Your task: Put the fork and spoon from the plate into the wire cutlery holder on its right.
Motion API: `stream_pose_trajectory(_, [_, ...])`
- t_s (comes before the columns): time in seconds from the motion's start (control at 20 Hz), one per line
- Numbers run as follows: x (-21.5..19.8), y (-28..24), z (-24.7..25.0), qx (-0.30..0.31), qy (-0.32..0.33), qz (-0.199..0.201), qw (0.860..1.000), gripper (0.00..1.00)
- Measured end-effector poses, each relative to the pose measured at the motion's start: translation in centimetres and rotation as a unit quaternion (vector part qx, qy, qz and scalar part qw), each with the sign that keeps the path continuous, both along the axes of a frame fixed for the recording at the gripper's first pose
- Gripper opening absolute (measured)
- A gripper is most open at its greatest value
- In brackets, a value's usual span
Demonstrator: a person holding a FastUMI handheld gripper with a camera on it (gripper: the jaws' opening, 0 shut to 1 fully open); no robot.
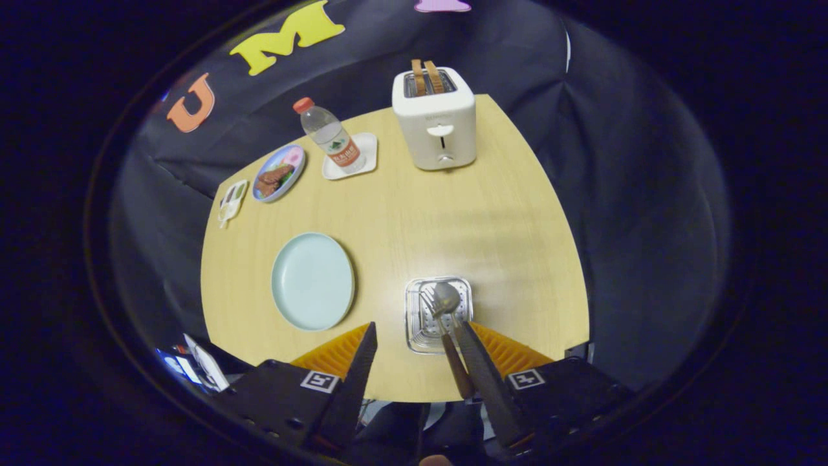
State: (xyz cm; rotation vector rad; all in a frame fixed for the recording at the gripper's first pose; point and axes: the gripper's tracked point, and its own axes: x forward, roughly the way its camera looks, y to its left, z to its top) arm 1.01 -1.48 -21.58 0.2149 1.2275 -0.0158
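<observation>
Gripper (414,327): it looks down on the table from high up. Its two fingers are spread wide apart and hold nothing.
Fingers: the right finger (482,369) lies right next to the spoon's handle. I cannot tell if they touch. The left finger (356,375) is off to the side, away from the holder.
Wire cutlery holder (439,315): it stands near the front edge of the table (504,226), just ahead of the fingers and closer to the right one.
Spoon (447,304): it lies in the holder. Its long line runs from its bowl in the holder toward the gripper. The brown handle sticks out over the holder's near rim.
Fork (431,303): it is in the holder too, just to the left of the spoon. I cannot tell which way it points.
Plate (313,281): pale green, with nothing on it, to the left of the holder.
Far side: a white toaster (435,120) with bread in its slots, a water bottle (330,136) on a small tray, and a little dish of food (279,173).
</observation>
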Motion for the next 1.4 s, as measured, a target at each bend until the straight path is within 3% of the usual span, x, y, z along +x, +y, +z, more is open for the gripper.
stream_pose_trajectory(0.2, [2.3,3.1,1.2,-0.01,-0.063,0.018,0.998,0.95])
stream_pose_trajectory(0.45, [5.2,6.9,5.1,-0.022,-0.169,0.048,0.984,0.97])
stream_pose_trajectory(0.6, [6.5,8.4,9.9,-0.044,-0.268,0.071,0.96,0.97])
stream_pose_trajectory(0.85, [5.7,10.6,17.9,-0.082,-0.409,0.104,0.903,0.97])
stream_pose_trajectory(0.95, [4.5,11.1,20.4,-0.086,-0.447,0.096,0.885,0.97])
stream_pose_trajectory(1.2, [1.5,12.0,23.5,-0.053,-0.499,0.065,0.863,0.97])
stream_pose_trajectory(1.4, [-2.4,12.3,25.8,-0.051,-0.55,0.049,0.832,0.96])
